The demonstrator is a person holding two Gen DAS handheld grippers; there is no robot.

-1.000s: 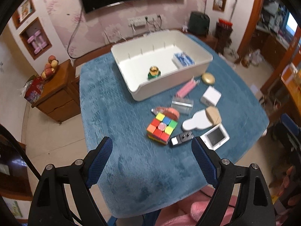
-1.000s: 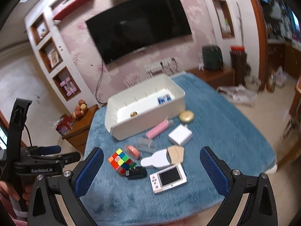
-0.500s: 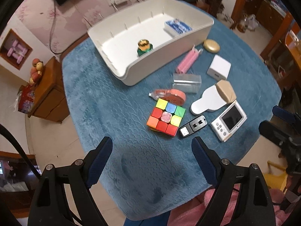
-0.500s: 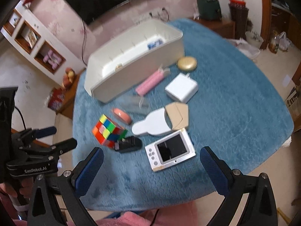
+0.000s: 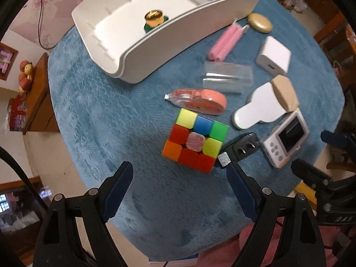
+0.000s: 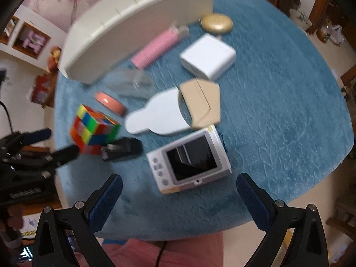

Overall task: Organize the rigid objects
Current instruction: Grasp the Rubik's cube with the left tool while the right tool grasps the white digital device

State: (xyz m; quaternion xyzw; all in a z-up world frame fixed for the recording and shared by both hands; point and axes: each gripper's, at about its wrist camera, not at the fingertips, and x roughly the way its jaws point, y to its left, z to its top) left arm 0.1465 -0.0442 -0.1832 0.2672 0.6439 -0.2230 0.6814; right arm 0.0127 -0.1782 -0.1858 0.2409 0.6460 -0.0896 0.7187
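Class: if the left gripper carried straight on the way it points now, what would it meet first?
Probably the multicoloured puzzle cube, which lies just ahead of the open left gripper. If it falls short, it meets the blue plush tablecloth first; depth is unclear.

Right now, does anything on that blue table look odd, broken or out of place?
One oddity: the colourful puzzle cube has a worn, pale pinkish centre tile instead of a clean colour. Otherwise, most things lie loose on the blue cloth beside the white bin rather than in it. Nothing spilled.

Plush blue tablecloth (image 5: 106,115), glossy white plastic bin (image 5: 169,42), shiny gold lid (image 5: 153,17)
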